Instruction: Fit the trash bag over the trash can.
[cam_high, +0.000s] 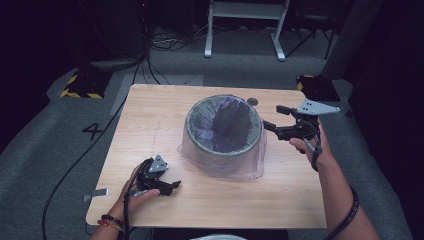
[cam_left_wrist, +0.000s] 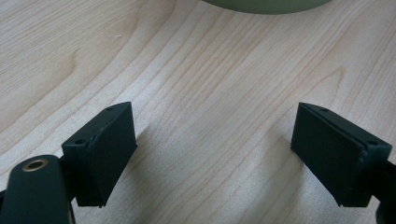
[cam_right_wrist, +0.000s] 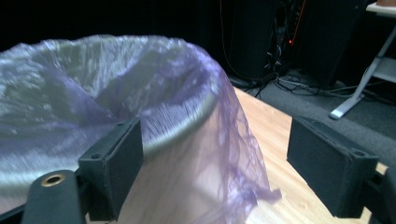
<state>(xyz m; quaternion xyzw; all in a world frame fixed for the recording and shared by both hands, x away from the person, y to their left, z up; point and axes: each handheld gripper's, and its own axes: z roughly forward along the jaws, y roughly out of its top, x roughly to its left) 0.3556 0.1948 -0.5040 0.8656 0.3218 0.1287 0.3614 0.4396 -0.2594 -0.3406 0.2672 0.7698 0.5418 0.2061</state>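
Observation:
A round grey-green bin (cam_high: 223, 145) stands mid-table, lined with a thin purple plastic bag (cam_high: 225, 122) whose edge drapes over the rim and down the outside. My right gripper (cam_high: 274, 117) is open at the bin's right side, jaws pointing at the rim; in the right gripper view the bag (cam_right_wrist: 154, 93) and the rim (cam_right_wrist: 187, 123) sit just beyond my open jaws (cam_right_wrist: 212, 163). My left gripper (cam_high: 172, 186) rests low on the table near the front left, open over bare wood (cam_left_wrist: 212, 144), with the bin's base (cam_left_wrist: 266, 4) farther ahead.
The wooden table (cam_high: 150, 110) has a small dark disc (cam_high: 252, 101) near its far edge. Beyond the table lie grey carpet, cables (cam_high: 165, 42), a white frame's legs (cam_high: 245, 30) and a yellow-black striped block (cam_high: 82, 85). A cable trails off the table's left side.

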